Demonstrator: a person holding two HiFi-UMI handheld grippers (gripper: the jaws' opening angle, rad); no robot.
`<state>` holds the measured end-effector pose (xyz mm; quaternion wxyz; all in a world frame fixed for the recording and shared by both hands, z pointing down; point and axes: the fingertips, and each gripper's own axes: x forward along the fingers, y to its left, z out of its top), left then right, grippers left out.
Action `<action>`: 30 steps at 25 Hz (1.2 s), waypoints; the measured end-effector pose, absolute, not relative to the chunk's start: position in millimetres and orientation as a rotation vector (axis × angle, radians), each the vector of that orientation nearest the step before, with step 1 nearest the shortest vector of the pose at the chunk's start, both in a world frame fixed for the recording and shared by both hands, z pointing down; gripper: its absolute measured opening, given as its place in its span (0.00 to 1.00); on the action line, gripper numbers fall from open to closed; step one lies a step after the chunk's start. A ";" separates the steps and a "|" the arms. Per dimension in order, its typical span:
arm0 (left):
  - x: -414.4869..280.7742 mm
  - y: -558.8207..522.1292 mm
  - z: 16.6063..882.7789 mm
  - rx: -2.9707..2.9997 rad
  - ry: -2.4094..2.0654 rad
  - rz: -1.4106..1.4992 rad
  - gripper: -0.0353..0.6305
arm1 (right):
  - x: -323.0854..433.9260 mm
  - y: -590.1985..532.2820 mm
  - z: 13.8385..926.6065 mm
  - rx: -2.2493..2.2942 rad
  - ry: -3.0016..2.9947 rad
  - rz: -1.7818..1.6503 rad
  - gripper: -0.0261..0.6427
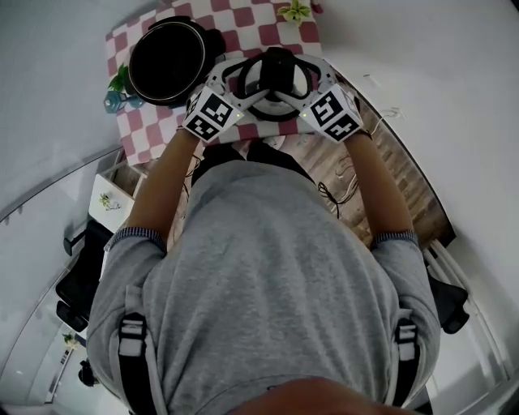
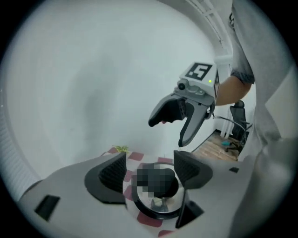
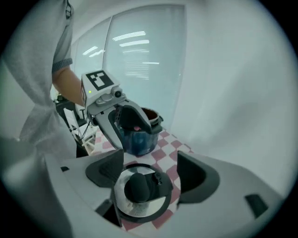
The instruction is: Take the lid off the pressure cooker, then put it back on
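Observation:
The pressure cooker pot (image 1: pixel 166 61) stands uncovered at the cloth's left, its dark inside showing; it also shows behind the left gripper (image 3: pixel 123 121) as the pot (image 3: pixel 150 114). Its lid (image 1: pixel 276 77), steel with a black knob, lies on the red-and-white checkered cloth (image 1: pixel 142 138) to the pot's right. My left gripper (image 1: pixel 239 81) and right gripper (image 1: pixel 312 77) hover either side of it, both open with nothing held. Looking down, the lid (image 2: pixel 158 204) lies below my left gripper (image 2: pixel 150 170), and the lid (image 3: pixel 139 193) lies below my right gripper (image 3: pixel 149 171). The right gripper (image 2: pixel 181 116) hangs opposite.
A small green plant (image 1: pixel 296 11) sits at the cloth's far edge, and a blue translucent container (image 3: pixel 137 139) with greenery stands left of the pot. White walls close in behind the table. A white side stand (image 1: pixel 109 198) and office chairs (image 1: pixel 81 280) are at floor level.

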<state>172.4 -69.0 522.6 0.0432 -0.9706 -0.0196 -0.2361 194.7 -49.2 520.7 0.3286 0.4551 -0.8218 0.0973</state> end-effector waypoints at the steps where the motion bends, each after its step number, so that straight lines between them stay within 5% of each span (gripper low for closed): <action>1: 169.3 -73.5 508.9 -2.992 -0.017 -0.663 0.56 | 197.4 -48.9 511.0 1.244 -2.173 0.250 0.60; 14: 141.1 -81.4 399.2 -3.145 0.233 -0.026 0.57 | 208.9 -20.5 410.0 1.698 -2.491 0.127 0.62; 30: 161.1 -68.1 448.0 -3.100 0.036 -0.296 0.58 | 216.3 -22.7 453.8 1.545 -2.396 0.263 0.67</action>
